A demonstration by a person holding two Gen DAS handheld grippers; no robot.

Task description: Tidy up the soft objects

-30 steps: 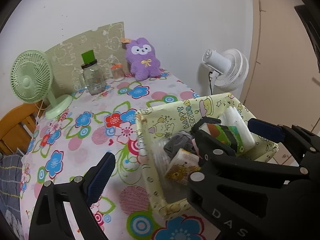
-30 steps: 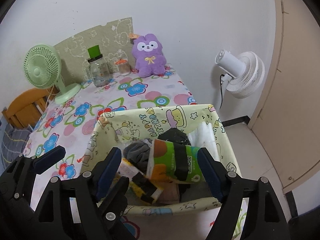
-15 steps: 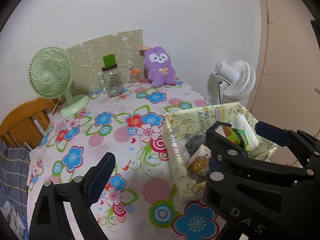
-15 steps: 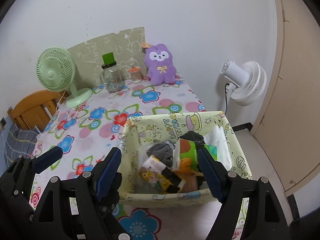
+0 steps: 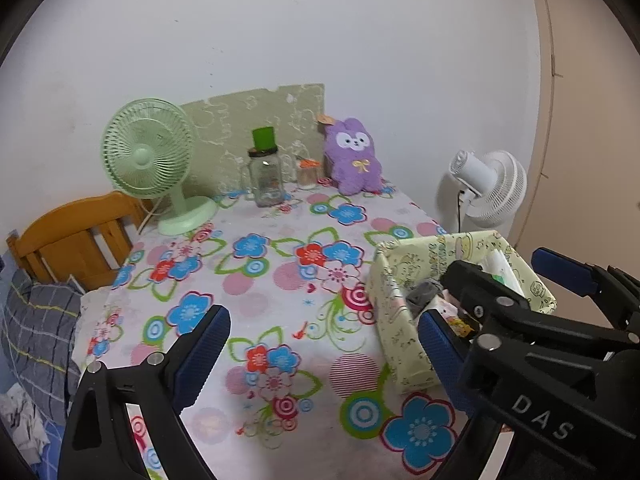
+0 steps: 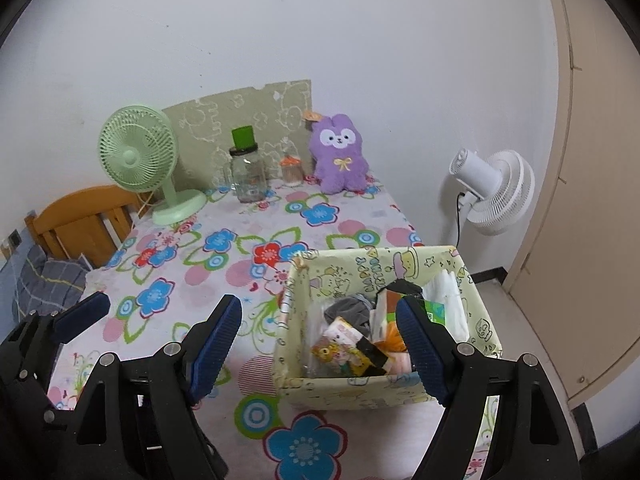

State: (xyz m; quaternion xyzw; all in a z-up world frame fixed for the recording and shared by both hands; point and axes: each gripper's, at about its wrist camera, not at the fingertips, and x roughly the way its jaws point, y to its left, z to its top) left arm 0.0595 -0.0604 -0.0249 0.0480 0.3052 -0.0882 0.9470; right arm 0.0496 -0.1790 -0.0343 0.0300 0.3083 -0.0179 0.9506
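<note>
A pale yellow cartoon-print fabric box point(image 6: 348, 390) stands at the table's near right edge; it also shows in the left wrist view point(image 5: 400, 344). It holds a grey sock point(image 6: 348, 308), a yellow cartoon packet point(image 6: 340, 350), a green-and-orange packet point(image 6: 434, 312) and white folded cloth point(image 6: 446, 292). A purple plush bunny point(image 6: 339, 160) leans on the far wall, also in the left wrist view point(image 5: 354, 158). My right gripper point(image 6: 320, 344) is open and empty, just in front of the box. My left gripper point(image 5: 320, 348) is open and empty, to the left of the box.
A green desk fan point(image 6: 140, 156), a glass jar with a green lid point(image 6: 248, 172) and a small orange-lidded jar point(image 6: 291, 170) stand at the table's back. A white floor fan point(image 6: 492, 188) is right of the table. A wooden chair point(image 6: 80, 216) is on the left.
Both grippers have drawn back and up from the box, so it looks smaller and farther away. Both stay open and empty.
</note>
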